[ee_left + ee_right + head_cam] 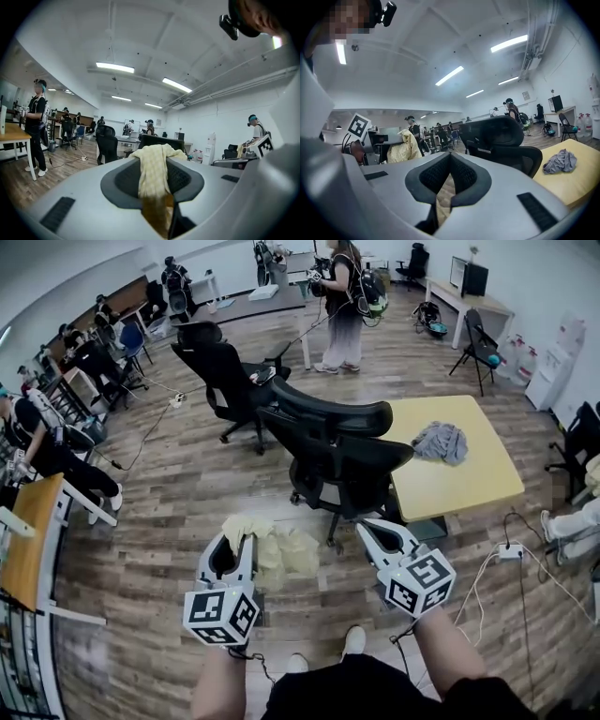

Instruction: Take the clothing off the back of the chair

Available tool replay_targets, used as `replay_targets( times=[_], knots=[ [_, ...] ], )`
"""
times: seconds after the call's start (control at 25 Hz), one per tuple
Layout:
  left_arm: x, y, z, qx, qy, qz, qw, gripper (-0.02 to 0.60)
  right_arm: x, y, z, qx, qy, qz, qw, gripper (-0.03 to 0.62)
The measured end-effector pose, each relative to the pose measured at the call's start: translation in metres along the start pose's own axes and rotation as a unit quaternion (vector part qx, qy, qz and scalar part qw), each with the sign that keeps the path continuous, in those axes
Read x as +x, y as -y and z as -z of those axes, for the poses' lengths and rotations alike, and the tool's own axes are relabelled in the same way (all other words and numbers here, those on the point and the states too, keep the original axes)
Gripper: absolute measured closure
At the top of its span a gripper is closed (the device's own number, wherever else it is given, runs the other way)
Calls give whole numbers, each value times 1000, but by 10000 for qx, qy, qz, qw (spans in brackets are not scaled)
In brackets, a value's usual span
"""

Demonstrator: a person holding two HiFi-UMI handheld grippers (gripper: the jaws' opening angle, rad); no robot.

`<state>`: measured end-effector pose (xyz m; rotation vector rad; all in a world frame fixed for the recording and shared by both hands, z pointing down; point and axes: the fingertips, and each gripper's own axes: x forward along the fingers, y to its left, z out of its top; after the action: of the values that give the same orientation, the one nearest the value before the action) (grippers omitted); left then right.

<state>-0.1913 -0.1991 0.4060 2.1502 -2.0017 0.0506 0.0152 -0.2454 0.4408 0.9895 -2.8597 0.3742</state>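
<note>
- Pinching one pale yellow garment [281, 549] is your left tool [236, 542]; the cloth drapes over its tips and hangs above the wooden floor [187, 484], clear of the chair back
- Your right tool [375, 532] has its tips pressed together on nothing
- Two black chairs stand ahead, the nearer chair [337, 456] and the second chair [220, 367] behind it
- One yellow table [469, 488] carries one crumpled grey cloth [441, 442]

Colours noted: clothing [281, 549] pale yellow with a faint check weave. chair [337, 456] black throughout. table [469, 488] yellow top, with a grey cloth [441, 442] on it. floor [187, 484] brown wood planks. left gripper [234, 542] and right gripper [367, 527] grey, marker cubes [222, 615] in black-and-white squares.
</note>
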Motion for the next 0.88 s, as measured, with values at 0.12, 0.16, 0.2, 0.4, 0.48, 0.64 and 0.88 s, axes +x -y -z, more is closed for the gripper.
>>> replay_targets(
  times=[0.12,0.16,0.2,0.4,0.48,0.64,0.88],
  knots=[
    [-30,-21,3,-4,-23,148,9999,445,1,-37,0,-33,19,129,9999,582],
    [-41,-28,4,-12,-31,188,9998,444,1,-50,-1,-48,27,163,9999,582],
    [-52,-36,6,-15,-33,225,9997,444,1,-64,-1,-68,37,188,9998,582],
    [-103,-66,9,44,62,438,9990,443,-2,-122,1,-202,112,315,9992,582],
    [-121,-74,13,62,69,539,9985,444,-6,-142,3,-223,144,411,9988,582],
    [-153,-82,24,141,1,740,9972,443,-15,-177,10,-223,228,523,9981,582],
    [-180,-67,36,320,-104,1197,9922,443,-36,-205,19,-178,354,746,9964,582]
  ],
)
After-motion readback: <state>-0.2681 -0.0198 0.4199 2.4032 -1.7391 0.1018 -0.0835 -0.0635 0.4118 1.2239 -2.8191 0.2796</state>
